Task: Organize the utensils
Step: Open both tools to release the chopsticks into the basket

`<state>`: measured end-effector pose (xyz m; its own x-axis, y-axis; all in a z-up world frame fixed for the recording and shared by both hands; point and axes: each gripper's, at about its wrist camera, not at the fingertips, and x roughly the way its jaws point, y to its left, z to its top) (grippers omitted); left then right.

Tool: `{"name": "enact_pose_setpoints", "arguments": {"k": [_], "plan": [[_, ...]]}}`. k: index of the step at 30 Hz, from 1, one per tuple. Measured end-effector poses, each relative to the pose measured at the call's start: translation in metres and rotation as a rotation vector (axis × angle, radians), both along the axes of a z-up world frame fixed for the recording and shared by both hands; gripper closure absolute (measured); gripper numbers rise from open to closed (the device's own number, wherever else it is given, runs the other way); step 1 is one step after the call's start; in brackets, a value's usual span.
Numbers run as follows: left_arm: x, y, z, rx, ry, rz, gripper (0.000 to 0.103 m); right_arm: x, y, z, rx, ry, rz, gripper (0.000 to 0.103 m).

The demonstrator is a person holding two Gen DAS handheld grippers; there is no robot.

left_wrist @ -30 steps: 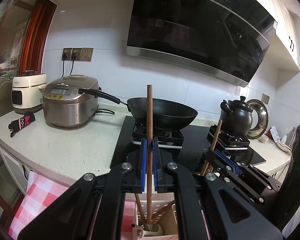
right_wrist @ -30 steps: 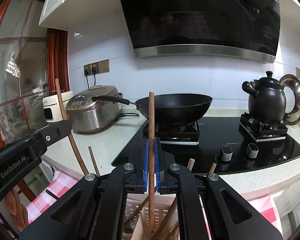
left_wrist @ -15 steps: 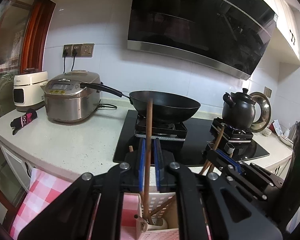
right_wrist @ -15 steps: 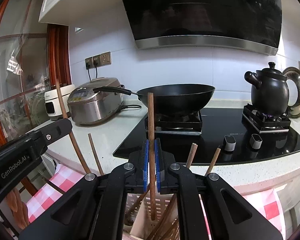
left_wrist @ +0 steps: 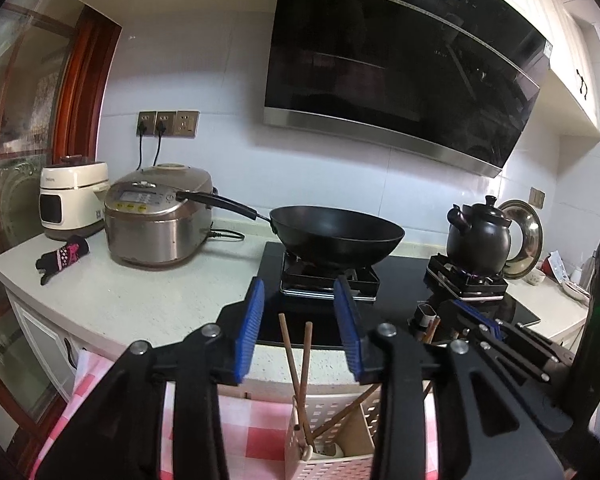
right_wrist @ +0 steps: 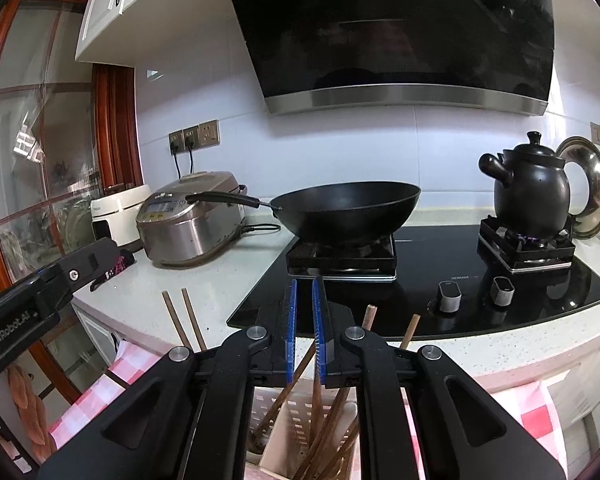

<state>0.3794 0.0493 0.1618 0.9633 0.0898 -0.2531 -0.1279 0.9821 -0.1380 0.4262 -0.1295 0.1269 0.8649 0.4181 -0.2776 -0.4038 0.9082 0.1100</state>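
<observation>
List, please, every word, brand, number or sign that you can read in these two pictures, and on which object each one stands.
"GenRobot.AI": white letters on the black arm of the left gripper, in the right wrist view.
White box-shaped cooker: small grey brand word on its front, too blurred to read.
Silver rice cooker: display and button labels, too small to read.
Black glass gas hob: small white mark by the knobs, unreadable.

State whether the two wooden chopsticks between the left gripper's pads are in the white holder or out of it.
In. The chopsticks stand with lower ends inside the white holder, and the opening left gripper no longer touches them.
</observation>
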Motion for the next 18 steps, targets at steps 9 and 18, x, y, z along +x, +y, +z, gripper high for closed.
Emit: {"name": "enact_pose_setpoints", "arguments": {"k": [9, 18], "plan": [[-0.036, -0.002, 0.022, 0.017, -0.059, 0.028, 0.028, -0.03, -0.014, 0.033, 0.032, -0.041, 0.008, 0.068], [-0.074, -0.015, 0.017, 0.118, -0.073, 0.025, 0.007, -0.06, -0.029, 0.022, 0.005, -0.015, 0.02, 0.044]]}}
